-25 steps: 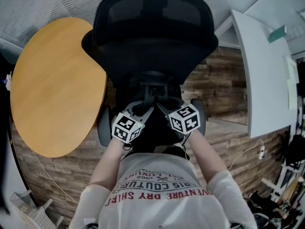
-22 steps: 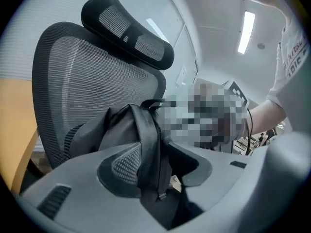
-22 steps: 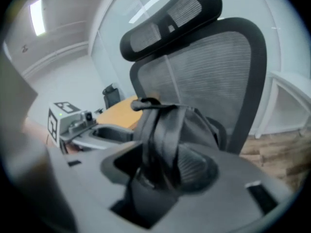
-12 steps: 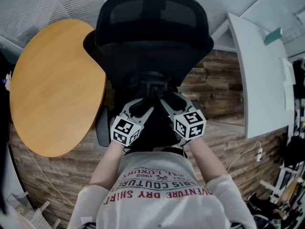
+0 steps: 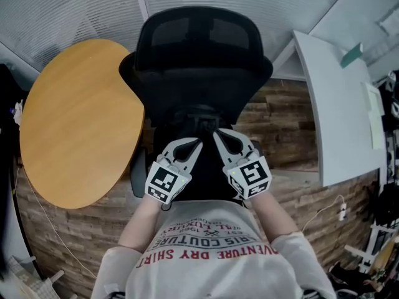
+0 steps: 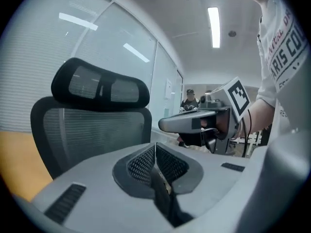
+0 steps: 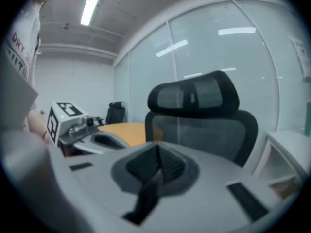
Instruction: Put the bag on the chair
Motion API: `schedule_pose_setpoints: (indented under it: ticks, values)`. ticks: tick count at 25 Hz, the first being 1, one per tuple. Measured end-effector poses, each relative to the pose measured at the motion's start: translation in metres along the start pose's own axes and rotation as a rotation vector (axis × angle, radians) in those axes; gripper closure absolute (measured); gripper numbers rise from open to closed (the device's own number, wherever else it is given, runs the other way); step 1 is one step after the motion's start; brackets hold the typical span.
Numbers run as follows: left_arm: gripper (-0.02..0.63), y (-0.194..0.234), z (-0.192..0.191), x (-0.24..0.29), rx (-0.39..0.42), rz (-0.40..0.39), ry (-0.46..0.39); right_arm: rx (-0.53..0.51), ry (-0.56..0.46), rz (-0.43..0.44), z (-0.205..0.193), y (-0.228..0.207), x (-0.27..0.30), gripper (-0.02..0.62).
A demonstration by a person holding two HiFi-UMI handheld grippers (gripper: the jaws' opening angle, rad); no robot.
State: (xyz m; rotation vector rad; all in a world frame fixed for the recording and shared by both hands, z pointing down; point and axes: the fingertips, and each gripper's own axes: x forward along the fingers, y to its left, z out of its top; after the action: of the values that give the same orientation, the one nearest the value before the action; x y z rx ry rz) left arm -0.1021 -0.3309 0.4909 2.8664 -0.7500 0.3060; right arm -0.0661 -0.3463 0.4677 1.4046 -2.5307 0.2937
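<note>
A black mesh office chair [image 5: 199, 48] faces me, its backrest also filling the left gripper view [image 6: 97, 125] and the right gripper view [image 7: 204, 130]. Both grippers hover side by side over the seat's front, close to my torso. The left gripper [image 5: 198, 143] is shut, and a thin dark strap [image 6: 163, 195] hangs from between its pads. The right gripper [image 5: 217, 133] is shut the same way on a dark strap [image 7: 146, 193]. The bag itself is a black mass [image 5: 202, 179] below and between the grippers, hard to tell from the black seat.
A round wooden table [image 5: 75, 123] stands left of the chair and a white desk [image 5: 340, 104] to its right. Glass walls run behind. The floor is wood planks, with a cable [image 5: 324, 198] and clutter at lower right. A person [image 6: 189, 98] stands far off.
Both grippers have drawn back toward my torso and spread slightly apart. The chair now sits a little farther from them in the head view.
</note>
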Motion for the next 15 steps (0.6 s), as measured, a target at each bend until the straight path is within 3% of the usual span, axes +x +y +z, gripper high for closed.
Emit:
schedule_pose_setpoints:
  ticks: [4, 8, 15]
  values:
    - [0.568, -0.003, 0.045, -0.014, 0.084, 0.012, -0.074, -0.055, -0.065, 0.014, 0.031, 0.009, -0.009, 0.568]
    - [0.568, 0.0, 0.081, -0.032, 0.077, 0.051, -0.14, -0.08, -0.132, 0.018, 0.055, 0.019, -0.02, 0.568]
    - [0.568, -0.002, 0.091, -0.057, 0.118, 0.066, -0.154, -0.094, -0.184, 0.027, 0.069, 0.04, -0.031, 0.568]
